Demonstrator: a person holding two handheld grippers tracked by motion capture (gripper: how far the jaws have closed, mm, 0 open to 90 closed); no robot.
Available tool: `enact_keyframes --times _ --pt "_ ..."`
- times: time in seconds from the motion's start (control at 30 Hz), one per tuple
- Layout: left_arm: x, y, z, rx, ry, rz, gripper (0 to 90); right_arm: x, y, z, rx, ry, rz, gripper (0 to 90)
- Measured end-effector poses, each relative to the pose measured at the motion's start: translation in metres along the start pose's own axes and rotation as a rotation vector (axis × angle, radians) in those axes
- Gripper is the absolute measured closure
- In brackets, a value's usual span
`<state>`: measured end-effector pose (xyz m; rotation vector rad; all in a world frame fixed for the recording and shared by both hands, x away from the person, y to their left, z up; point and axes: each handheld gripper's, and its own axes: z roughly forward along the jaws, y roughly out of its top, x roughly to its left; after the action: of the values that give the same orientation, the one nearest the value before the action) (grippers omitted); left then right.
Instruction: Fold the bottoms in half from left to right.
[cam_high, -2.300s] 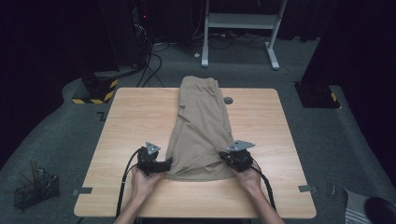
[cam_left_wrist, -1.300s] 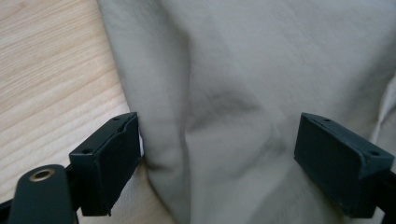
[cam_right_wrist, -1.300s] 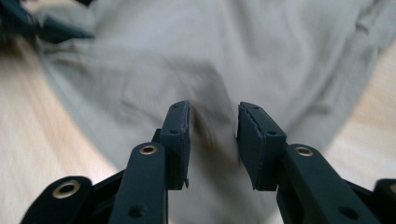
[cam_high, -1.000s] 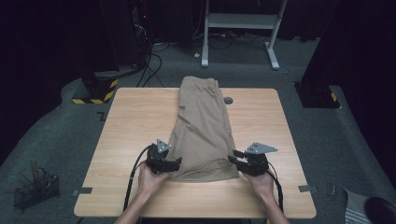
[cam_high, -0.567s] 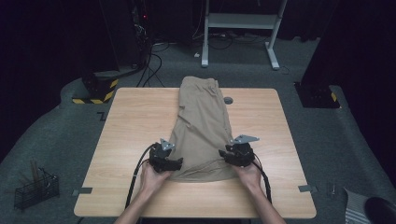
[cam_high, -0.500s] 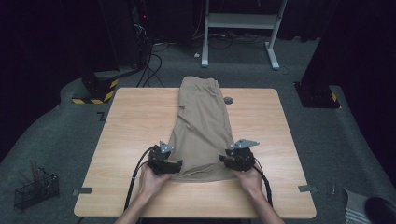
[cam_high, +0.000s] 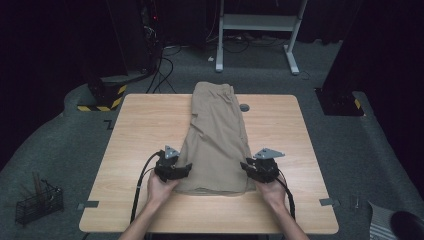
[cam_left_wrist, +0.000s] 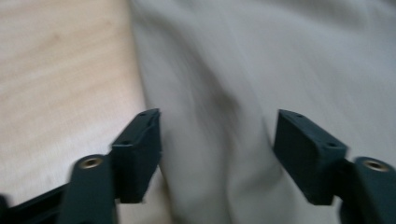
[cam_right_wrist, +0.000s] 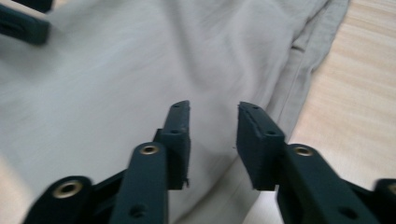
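Right now I'm working w/ the folded tan trousers (cam_high: 218, 140), which are lying lengthwise down the middle of the wooden table (cam_high: 140, 130), near end toward me. Starting at the trousers' left edge: my left gripper (cam_high: 181, 170) is sitting at the near-left corner, fingers spread wide apart. Its own view is showing one finger (cam_left_wrist: 138, 148) over the cloth's edge beside bare wood, the other on the fabric, nothing pinched btwn them. Moving across the trousers to their right edge: my right gripper (cam_high: 248, 167) is resting at the near-right corner, fingers (cam_right_wrist: 177, 135) parted by a narrower gap, hovering over creased cloth just inside the seam, not clamping anything. Both my hands are gripping the tools from the trousers' near side.
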<state>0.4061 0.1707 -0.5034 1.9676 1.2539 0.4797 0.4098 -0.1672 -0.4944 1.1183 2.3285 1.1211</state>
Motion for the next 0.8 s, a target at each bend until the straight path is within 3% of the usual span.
enact_keyframes --times 0.13,0.27,0.33,0.43,0.53,0.63,0.67,0.73,0.8 --pt "0.015 0.012 0.012 -0.024 0.002 -0.064 48.2 -0.010 0.009 0.023 0.019 -0.034 0.031 74.3" --pt "0.025 0.015 0.027 0.040 -0.025 -0.095 64.7 -0.014 0.010 0.037 0.057 -0.068 0.030 77.3" --pt "0.024 0.012 0.028 0.060 -0.018 -0.074 76.2 -0.013 0.006 0.042 0.090 -0.080 0.009 83.4" --pt "0.022 0.006 0.022 0.076 -0.006 -0.035 88.1 -0.014 0.002 0.037 0.088 -0.092 -0.011 89.8" --pt "0.021 -0.003 0.009 0.092 -0.015 -0.009 89.0 -0.011 -0.003 0.030 0.101 -0.098 -0.044 90.0" --pt "0.023 -0.009 -0.002 0.071 -0.050 -0.023 87.7 -0.007 -0.008 0.022 0.116 -0.057 -0.054 89.9" --pt "0.025 -0.009 -0.004 0.050 -0.064 -0.037 83.7 -0.006 -0.009 0.019 0.107 -0.056 -0.058 89.2" --pt "0.029 -0.004 -0.006 -0.003 -0.078 -0.082 66.6 -0.008 -0.006 0.013 0.058 -0.064 -0.036 82.2" --pt "0.031 0.004 -0.003 -0.006 -0.060 -0.091 55.9 -0.014 0.002 0.012 0.022 -0.079 0.003 75.5"
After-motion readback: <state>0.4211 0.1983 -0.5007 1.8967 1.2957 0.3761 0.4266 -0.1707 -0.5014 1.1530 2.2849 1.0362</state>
